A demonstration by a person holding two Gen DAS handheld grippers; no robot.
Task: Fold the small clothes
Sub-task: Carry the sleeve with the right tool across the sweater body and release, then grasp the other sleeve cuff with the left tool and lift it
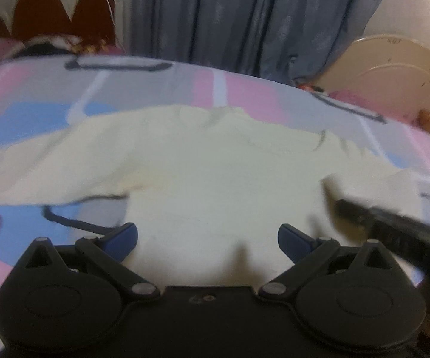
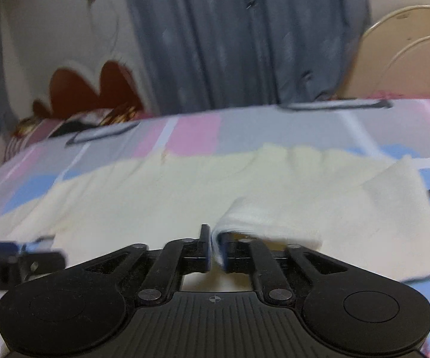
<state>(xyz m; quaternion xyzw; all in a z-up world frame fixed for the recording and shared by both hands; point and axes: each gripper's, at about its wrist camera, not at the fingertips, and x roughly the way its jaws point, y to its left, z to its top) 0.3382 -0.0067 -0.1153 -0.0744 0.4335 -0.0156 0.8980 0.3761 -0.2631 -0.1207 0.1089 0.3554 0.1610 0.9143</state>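
A small cream long-sleeved shirt (image 1: 203, 164) lies spread on a bed with a pink, blue and grey patterned sheet (image 1: 30, 89). My left gripper (image 1: 207, 238) is open and empty, its blue-padded fingers (image 1: 124, 237) over the shirt's near hem. My right gripper (image 2: 215, 250) is shut on a fold of the shirt's cloth (image 2: 262, 217), lifted at the right side; the shirt (image 2: 155, 191) spreads away to the left. The right gripper also shows, blurred, at the right edge of the left wrist view (image 1: 388, 229).
A grey-blue curtain (image 1: 244, 15) hangs behind the bed. A headboard with red arches (image 1: 63, 9) and bedding stand at the far left. A cream round-backed piece of furniture (image 1: 400, 65) is at the far right. The left gripper shows at the left edge (image 2: 12, 256).
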